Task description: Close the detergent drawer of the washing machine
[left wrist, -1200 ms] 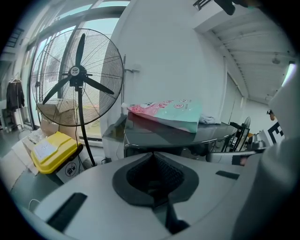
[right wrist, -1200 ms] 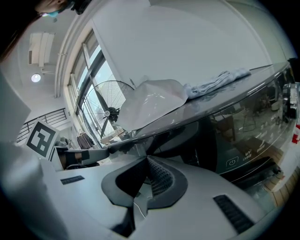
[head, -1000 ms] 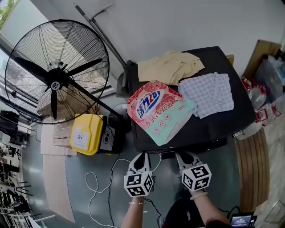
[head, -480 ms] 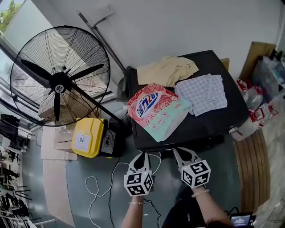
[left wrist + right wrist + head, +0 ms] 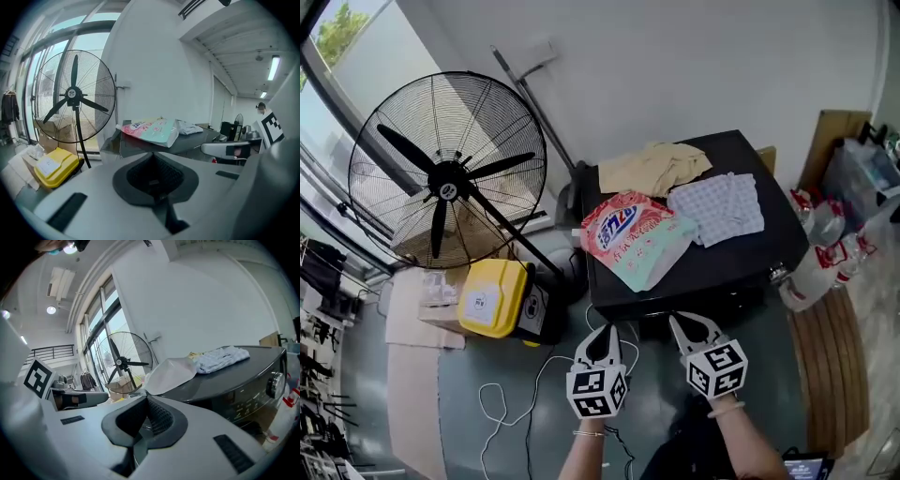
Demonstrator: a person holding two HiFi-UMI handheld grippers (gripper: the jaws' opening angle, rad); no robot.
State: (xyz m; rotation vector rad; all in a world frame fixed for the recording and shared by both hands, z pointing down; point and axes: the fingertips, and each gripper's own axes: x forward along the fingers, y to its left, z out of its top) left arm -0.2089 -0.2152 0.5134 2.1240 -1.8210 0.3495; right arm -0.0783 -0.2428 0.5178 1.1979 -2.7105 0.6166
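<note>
A: Where's the detergent drawer?
B: Can't pick it out for sure. In the head view a dark piece juts out below the washing machine's front edge, between the tips of the two grippers. Might be it, can't tell.
A: Jaws?
B: The left gripper has its jaws together with nothing in them. The right gripper is the same, pressed together and empty. Both point at the machine's front and are short of it.
A: What differs between views?
B: The right gripper view gets the front panel with a round knob; the head view doesn't. Only the head view shows the whole top: a pink-and-mint detergent pouch front-left, a checked cloth beside it, a beige garment behind. The left gripper view shows no panel, only the machine's left corner, with a standing fan and a yellow case to its left.
</note>
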